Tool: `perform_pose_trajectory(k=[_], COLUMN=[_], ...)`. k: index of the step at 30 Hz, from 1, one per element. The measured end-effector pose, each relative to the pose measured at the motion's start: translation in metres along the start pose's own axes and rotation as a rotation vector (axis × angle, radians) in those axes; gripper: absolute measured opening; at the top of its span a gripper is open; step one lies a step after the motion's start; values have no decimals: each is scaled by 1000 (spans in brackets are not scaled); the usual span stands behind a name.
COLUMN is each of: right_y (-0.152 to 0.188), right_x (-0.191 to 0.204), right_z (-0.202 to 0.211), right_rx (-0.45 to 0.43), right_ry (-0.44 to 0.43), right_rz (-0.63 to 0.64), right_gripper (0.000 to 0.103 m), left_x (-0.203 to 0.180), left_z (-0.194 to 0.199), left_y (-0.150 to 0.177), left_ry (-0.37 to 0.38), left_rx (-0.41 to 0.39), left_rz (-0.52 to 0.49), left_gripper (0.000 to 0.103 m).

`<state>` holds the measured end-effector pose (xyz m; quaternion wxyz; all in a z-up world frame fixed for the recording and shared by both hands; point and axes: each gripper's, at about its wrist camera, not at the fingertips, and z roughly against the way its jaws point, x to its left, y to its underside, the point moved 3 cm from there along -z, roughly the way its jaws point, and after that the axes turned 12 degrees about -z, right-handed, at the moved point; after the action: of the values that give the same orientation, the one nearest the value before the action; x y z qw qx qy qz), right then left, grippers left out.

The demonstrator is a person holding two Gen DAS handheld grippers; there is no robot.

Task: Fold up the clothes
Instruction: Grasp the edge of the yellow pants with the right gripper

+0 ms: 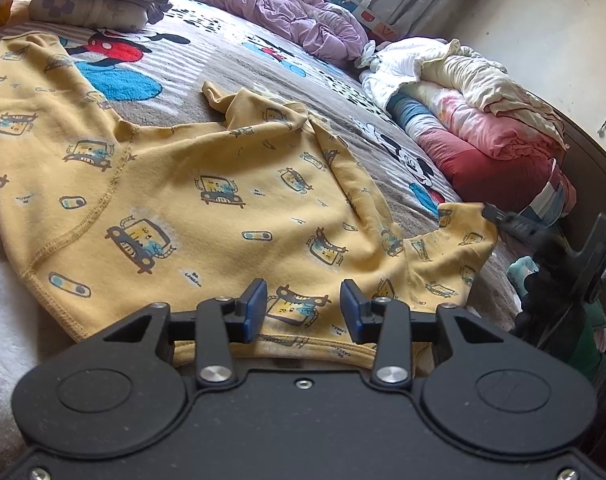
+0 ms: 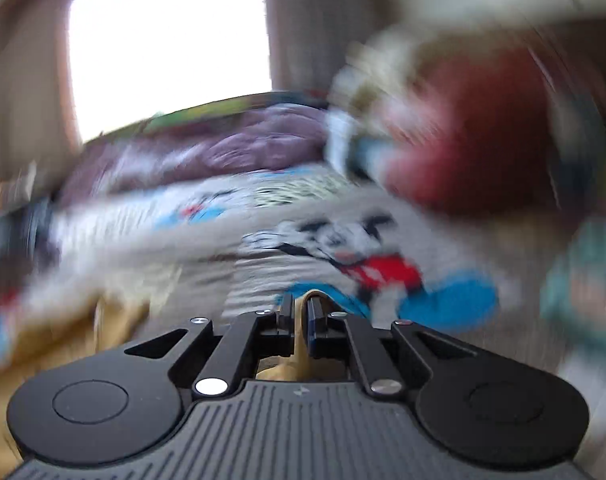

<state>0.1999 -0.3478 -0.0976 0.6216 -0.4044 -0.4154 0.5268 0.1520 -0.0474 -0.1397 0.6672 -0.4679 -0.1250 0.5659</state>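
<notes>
Lying beneath left gripper (image 1: 303, 310): shirt (image 1: 183, 200)

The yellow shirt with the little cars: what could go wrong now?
The right gripper pinches only a small bit of the yellow shirt, so it might slip out. The right wrist view is blurred, suggesting a fast move that could rumple the shirt. The left gripper is open and holds nothing down.

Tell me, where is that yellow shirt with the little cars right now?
In the left wrist view the yellow shirt lies spread on the cartoon blanket, just ahead of the open left fingers; the right gripper pinches its far right corner.
</notes>
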Motion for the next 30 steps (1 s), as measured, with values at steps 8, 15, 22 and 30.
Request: perform_pose_trajectory(k=[8,15,22,30], right_y=[45,30,12,43], right_x=[90,82,20,-8], right_z=[20,23,13,6], right_rx=[88,148,264,327], right_ry=[-141,-177,-173,-249], right_rz=[640,406,-272,-899], right_gripper=[5,40,39,39], left_x=[4,8,8,6], left_z=[4,6,5,3], left_y=[-2,-3,-3,-3], left_ry=[15,20,21,28], left_rx=[-6,-9,-8,-3], left_rz=[39,59,62,64], left_gripper=[39,39,39,39])
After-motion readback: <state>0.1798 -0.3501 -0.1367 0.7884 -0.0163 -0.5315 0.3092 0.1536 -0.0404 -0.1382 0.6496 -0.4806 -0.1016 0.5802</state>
